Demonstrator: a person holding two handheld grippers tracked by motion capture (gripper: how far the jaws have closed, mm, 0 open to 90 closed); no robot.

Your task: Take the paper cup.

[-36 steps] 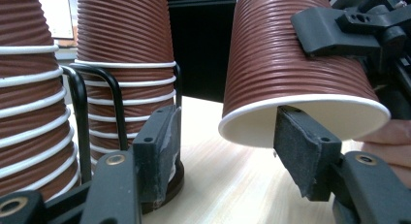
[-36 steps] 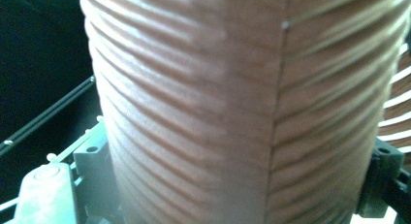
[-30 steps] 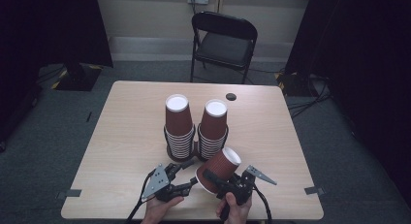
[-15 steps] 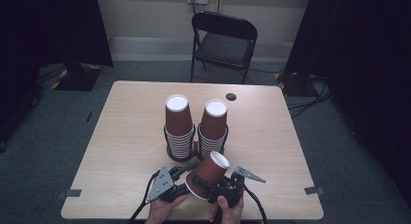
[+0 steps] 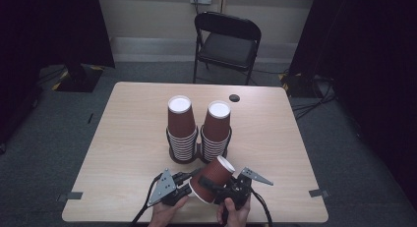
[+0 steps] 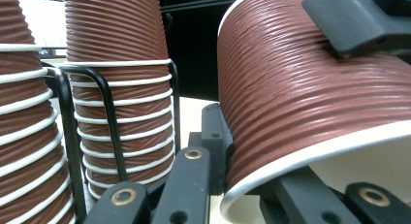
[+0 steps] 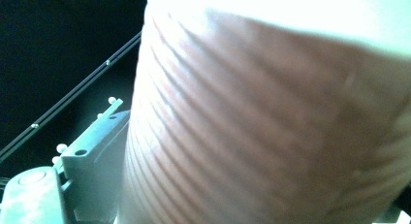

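Pinching the lip of a tilted ribbed paper cup [image 5: 215,177] just in front of the wire rack [image 5: 196,152], the left tongs [image 5: 192,182] are clamped. The right tongs [image 5: 210,185] have just been opening, with the cup between their jaws. It looks light and crushable, so the stiff rolled rim seems the best place to hold it.
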